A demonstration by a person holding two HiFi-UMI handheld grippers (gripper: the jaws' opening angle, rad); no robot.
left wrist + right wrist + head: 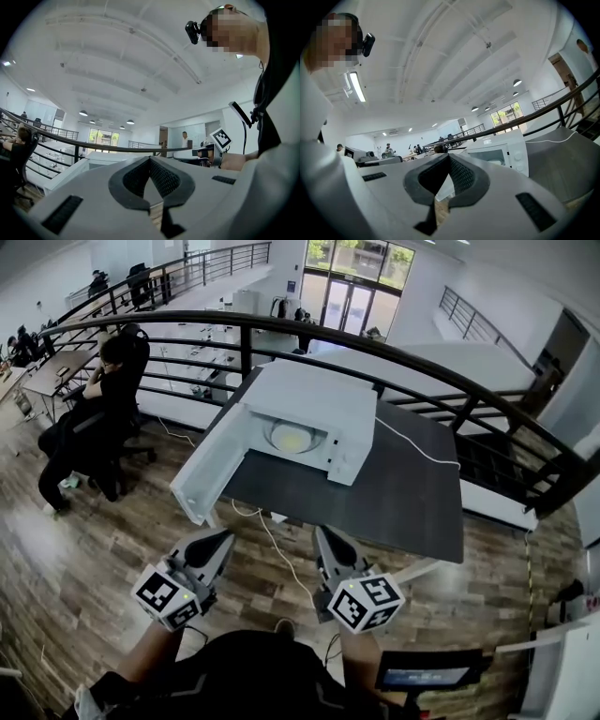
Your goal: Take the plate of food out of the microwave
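Observation:
A white microwave (309, 413) stands on a dark table (403, 493), and its door (211, 465) hangs open to the left. Inside, a plate with yellow food (291, 438) lies on the turntable. Both grippers are held low in front of the table's near edge, well short of the microwave. My left gripper (223, 538) is shut with nothing in it, its pads meeting at the tips (150, 159). My right gripper (324, 534) is likewise shut and empty (449, 157). The right gripper view shows the microwave (501, 149) ahead to the right.
A curved black railing (403, 357) runs close behind the table. A white cable (417, 448) trails from the microwave's right side across the table, and another (277, 554) hangs off the near edge. A person (89, 418) sits in a chair at left. The floor is wood.

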